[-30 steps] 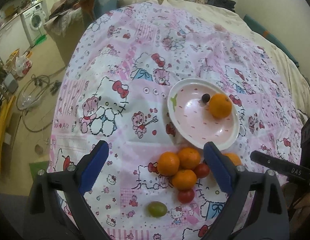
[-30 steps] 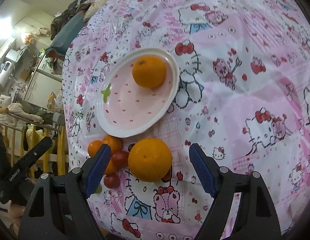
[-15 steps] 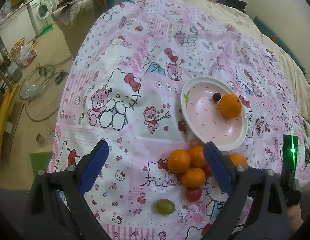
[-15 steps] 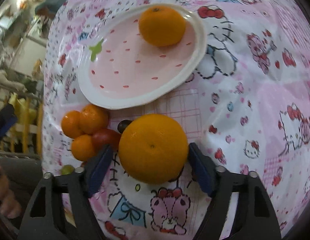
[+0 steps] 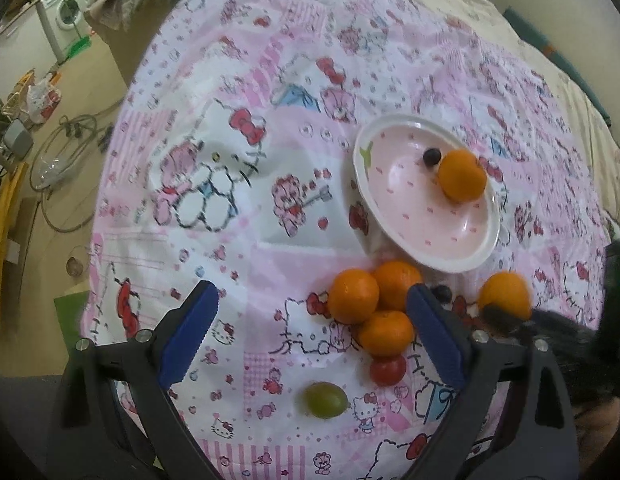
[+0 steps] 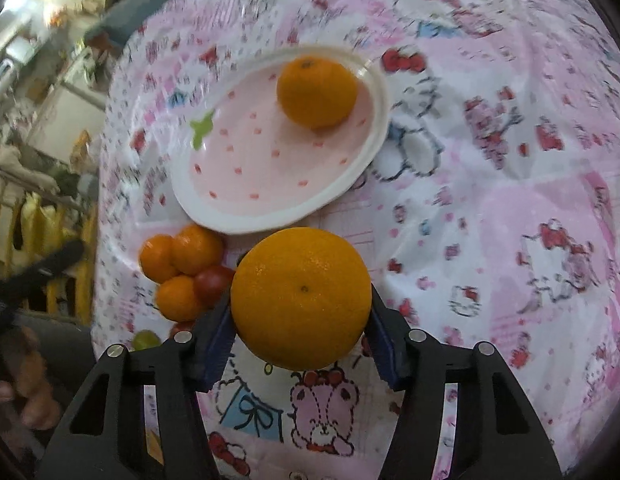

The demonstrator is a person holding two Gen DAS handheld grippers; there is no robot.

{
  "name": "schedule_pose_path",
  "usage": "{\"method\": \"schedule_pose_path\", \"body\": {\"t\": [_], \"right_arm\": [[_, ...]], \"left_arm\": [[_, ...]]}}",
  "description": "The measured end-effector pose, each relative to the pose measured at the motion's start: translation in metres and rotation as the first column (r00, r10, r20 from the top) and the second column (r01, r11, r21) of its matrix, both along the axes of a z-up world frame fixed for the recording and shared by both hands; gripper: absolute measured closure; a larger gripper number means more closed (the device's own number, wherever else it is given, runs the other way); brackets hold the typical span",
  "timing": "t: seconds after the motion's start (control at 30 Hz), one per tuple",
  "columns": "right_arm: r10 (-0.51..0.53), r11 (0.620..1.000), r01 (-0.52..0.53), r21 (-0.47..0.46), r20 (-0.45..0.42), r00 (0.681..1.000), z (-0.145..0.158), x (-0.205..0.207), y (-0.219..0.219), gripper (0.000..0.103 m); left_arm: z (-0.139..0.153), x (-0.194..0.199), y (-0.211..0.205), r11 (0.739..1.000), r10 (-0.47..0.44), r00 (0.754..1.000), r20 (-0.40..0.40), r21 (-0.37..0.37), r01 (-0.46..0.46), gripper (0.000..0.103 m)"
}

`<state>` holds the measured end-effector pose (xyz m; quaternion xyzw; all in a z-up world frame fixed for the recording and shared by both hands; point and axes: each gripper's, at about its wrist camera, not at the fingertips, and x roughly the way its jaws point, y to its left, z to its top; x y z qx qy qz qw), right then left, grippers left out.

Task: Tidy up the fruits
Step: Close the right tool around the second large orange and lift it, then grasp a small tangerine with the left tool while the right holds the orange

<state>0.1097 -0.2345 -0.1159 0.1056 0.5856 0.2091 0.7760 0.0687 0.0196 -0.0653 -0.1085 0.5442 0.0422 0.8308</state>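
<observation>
Two blue pads of right gripper [image 6: 301,338] pressed against both sides of large orange [image 6: 301,298], clamped just above pink cartoon-print blanket [image 6: 490,200]. Left gripper [image 5: 312,332] spread wide, nothing between its pads, poised over same blanket. Nearest to left gripper: green grape [image 5: 325,399], then red tomato [image 5: 388,369]. Just beyond: three small oranges [image 5: 376,304] touching in a cluster, with dark grape [image 5: 442,292] beside them. Farther right, held orange visible again in left wrist view, partly behind a blurred dark shape. Beyond cluster: pink spotted plate [image 5: 390,200] with white rim, carrying one orange [image 5: 462,175] and one dark grape [image 5: 432,156] touching near far edge. Far left, off bed: washing machine [image 5: 67,20].
</observation>
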Motion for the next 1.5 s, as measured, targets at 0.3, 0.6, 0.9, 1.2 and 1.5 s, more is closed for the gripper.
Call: {"method": "schedule_pose_path", "body": {"t": [0.3,0.6,0.9,1.2,1.5], "right_arm": [[-0.078,0.993,0.071,0.094,0.07,0.994,0.032,-0.008,-0.035,0.042],[-0.11,0.986,0.1,0.13,0.07,0.991,0.038,-0.006,-0.05,0.042],[-0.114,0.985,0.103,0.139,0.073,0.991,0.039,-0.006,-0.051,0.042],[-0.115,0.988,0.107,0.11,0.066,0.991,0.034,-0.005,-0.049,0.042],[-0.111,0.989,0.103,0.103,0.078,0.991,0.035,-0.006,-0.049,0.042]], "left_arm": [[-0.039,0.024,-0.023,0.998,-0.045,0.989,-0.14,-0.056,0.038,0.046],[-0.063,0.031,-0.023,0.992,-0.035,0.975,-0.221,-0.129,0.006,0.068],[-0.053,0.03,-0.03,0.995,-0.065,0.979,-0.196,-0.091,0.047,0.072],[-0.034,0.023,-0.025,0.997,-0.072,0.989,-0.127,-0.047,0.066,0.072],[-0.021,0.015,-0.017,0.998,-0.057,0.997,-0.061,0.002,0.057,0.072]]}}
